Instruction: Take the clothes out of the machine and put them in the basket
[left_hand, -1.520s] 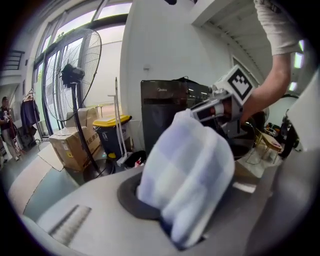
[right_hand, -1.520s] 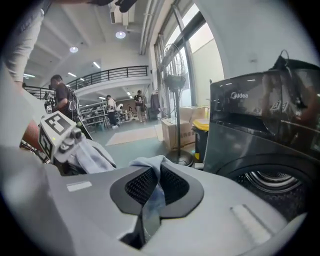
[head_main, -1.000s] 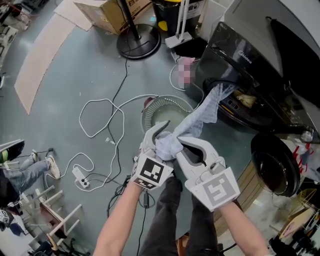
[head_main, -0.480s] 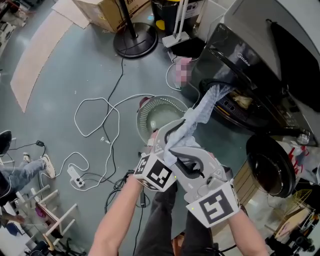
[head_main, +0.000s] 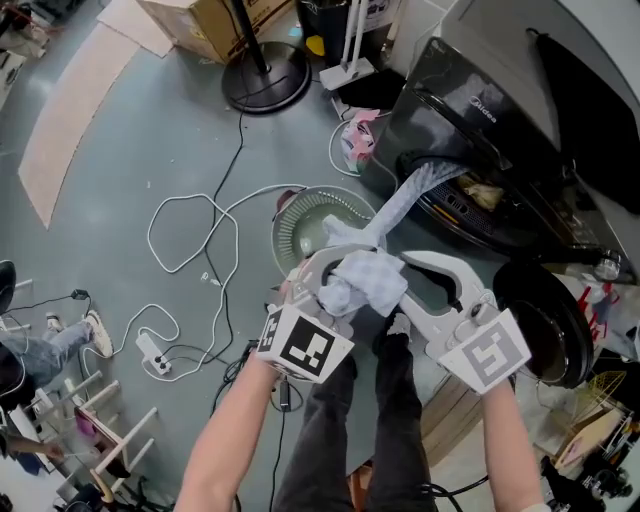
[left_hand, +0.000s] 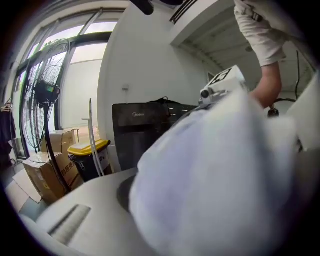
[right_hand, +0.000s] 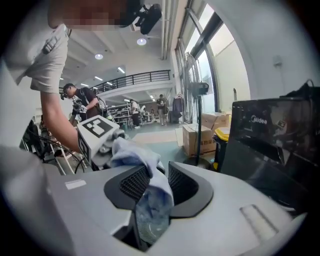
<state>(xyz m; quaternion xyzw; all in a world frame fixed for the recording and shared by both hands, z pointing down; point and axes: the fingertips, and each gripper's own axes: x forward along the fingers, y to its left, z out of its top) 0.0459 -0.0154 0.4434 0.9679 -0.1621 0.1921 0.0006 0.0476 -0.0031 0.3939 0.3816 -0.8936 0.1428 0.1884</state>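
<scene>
One pale garment (head_main: 400, 205) is half out, stretched from the machine (head_main: 470, 130) above the empty basket (head_main: 300, 235) on the floor. The left tool (head_main: 335, 285) has just clenched its bunched end. The right tool (head_main: 398, 290) has just been loosening, cloth between its jaws.

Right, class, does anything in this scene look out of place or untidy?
The pale blue cloth stretches out of the black machine through its opening instead of lying in the round grey basket on the floor. A long white cable also sprawls in loose loops across the floor.
</scene>
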